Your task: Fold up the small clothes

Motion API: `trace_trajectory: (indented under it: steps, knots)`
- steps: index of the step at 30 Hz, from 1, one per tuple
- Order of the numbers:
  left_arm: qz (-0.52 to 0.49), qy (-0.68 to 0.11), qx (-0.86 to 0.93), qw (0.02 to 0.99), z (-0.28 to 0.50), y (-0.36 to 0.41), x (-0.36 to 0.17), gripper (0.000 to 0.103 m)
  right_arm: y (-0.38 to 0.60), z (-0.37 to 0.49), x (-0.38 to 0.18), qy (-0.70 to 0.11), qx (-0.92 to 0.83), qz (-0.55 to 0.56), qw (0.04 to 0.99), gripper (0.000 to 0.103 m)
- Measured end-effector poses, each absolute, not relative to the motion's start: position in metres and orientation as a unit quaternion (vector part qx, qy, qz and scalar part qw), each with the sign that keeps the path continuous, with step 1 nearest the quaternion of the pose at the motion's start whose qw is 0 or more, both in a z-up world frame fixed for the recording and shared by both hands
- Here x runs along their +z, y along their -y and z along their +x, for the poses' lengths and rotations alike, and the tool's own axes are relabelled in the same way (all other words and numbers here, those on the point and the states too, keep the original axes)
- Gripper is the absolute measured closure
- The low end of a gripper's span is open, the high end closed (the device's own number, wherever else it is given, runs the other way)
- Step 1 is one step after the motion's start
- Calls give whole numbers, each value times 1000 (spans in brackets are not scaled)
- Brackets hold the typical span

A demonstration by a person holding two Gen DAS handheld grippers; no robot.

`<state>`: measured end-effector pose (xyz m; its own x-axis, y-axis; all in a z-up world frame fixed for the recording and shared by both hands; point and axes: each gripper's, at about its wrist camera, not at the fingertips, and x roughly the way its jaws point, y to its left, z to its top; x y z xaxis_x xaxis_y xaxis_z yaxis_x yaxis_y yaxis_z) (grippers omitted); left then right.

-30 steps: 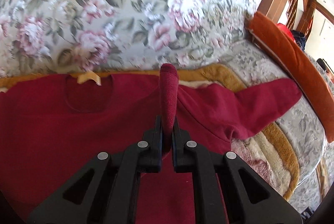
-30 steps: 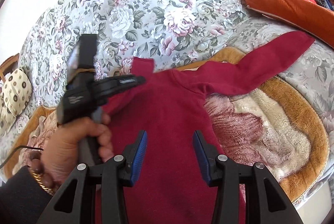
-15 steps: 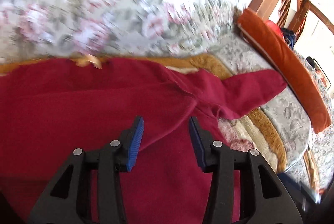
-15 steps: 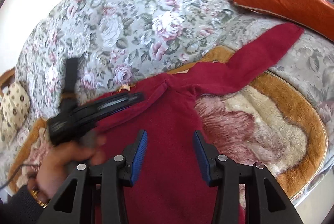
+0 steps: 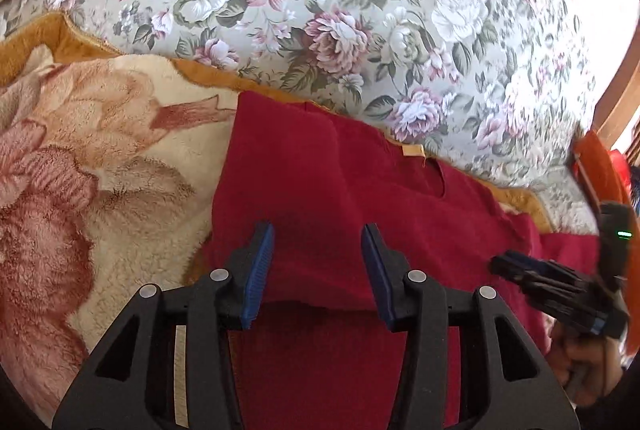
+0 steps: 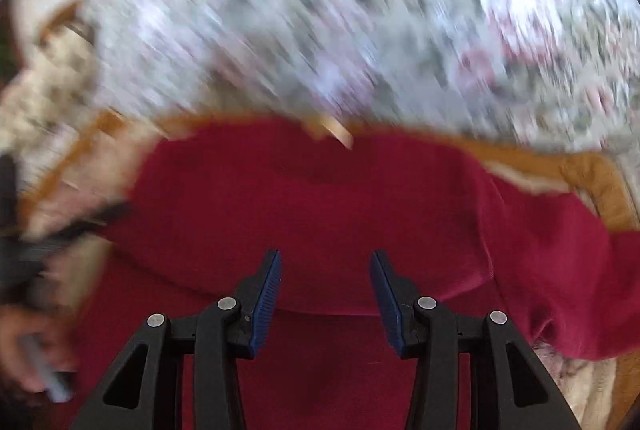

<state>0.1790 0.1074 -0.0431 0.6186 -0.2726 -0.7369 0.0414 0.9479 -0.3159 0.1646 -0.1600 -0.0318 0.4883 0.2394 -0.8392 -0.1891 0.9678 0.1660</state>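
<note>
A second ago my left gripper [image 5: 316, 272] was pinched on the left sleeve of the red top [image 5: 320, 181], holding it up over the chest. Now its fingers stand spread with nothing between them, and the sleeve [image 5: 280, 157] lies folded in across the body, its cuff edge just beyond the blue pads. So I read the first sleeve fold as done and let go.

The top lies flat on the fleece blanket [image 5: 100, 157] against the floral sofa back [image 5: 320, 9], neck label toward the cushions.

My right gripper [image 6: 325, 290] has been spread and empty throughout; it has swung in over the middle of the top, and its view is badly smeared by that motion. From the left camera I see it [image 5: 520, 270] off near the right shoulder.

The right sleeve [image 6: 560, 250] is still stretched out to the side, unfolded. My guess is that it comes next, taken near the cuff and laid across the chest to match.
</note>
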Motion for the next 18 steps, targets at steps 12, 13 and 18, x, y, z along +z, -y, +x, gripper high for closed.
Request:
trace_trajectory:
  steps: [12, 13, 18]
  knots:
    - [-141, -489, -49, 859, 254, -117, -57, 57, 191, 152, -55, -455, 57, 19, 888, 71]
    - [-130, -499, -35, 856, 264, -119, -62, 57, 195, 152, -55, -453, 59, 23, 889, 71]
    - [-63, -479, 1, 875, 268, -110, -66, 55, 203, 144, -54, -437, 51, 46, 897, 74]
